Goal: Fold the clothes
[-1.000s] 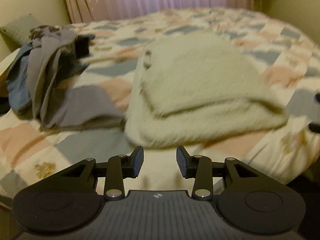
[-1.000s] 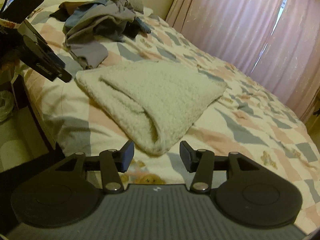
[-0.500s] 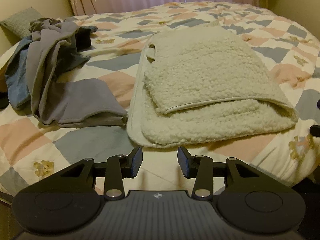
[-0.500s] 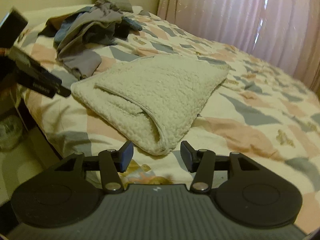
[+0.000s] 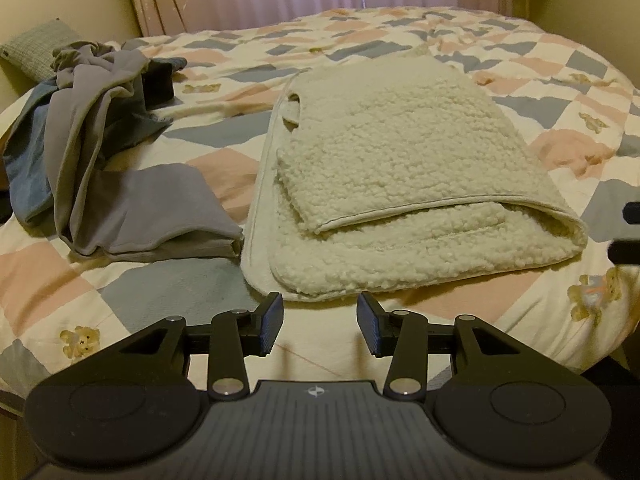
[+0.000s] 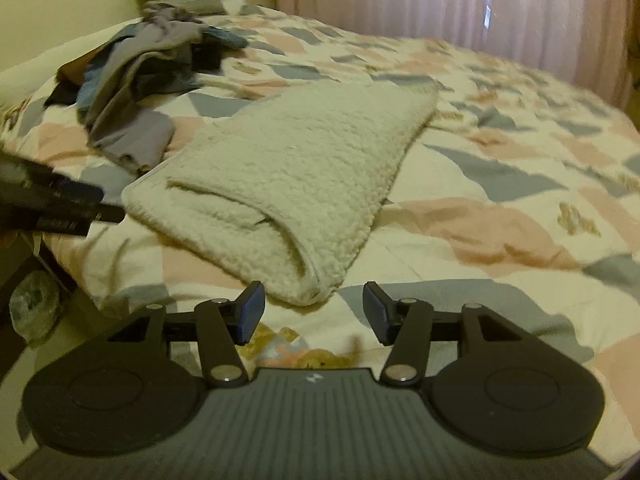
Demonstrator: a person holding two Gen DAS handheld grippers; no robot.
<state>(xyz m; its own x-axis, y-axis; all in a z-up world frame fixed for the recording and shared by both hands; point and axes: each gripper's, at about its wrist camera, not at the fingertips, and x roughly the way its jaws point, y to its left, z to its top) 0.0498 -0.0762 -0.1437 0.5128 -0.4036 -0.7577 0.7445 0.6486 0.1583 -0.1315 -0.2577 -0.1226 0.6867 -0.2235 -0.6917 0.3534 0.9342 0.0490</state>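
A cream fleece garment (image 5: 400, 176) lies folded flat on the patchwork quilt of the bed (image 5: 120, 300); it also shows in the right wrist view (image 6: 292, 176). My left gripper (image 5: 319, 322) is open and empty, just short of the garment's near edge. My right gripper (image 6: 313, 311) is open and empty, just short of the garment's near right corner. A heap of unfolded grey and blue clothes (image 5: 92, 148) lies left of the fleece; it shows at the far left in the right wrist view (image 6: 148, 76).
A grey pillow (image 5: 36, 46) leans on the wall behind the heap. Pink curtains (image 6: 460, 8) hang beyond the bed. The left gripper's body (image 6: 48, 200) shows at the left edge of the right wrist view. The bed's near edge drops off below both grippers.
Both grippers have stayed open and empty. The right wrist view has swung to the right and closer to the fleece's corner. The left view has steadied with little shift. The fleece has not moved.
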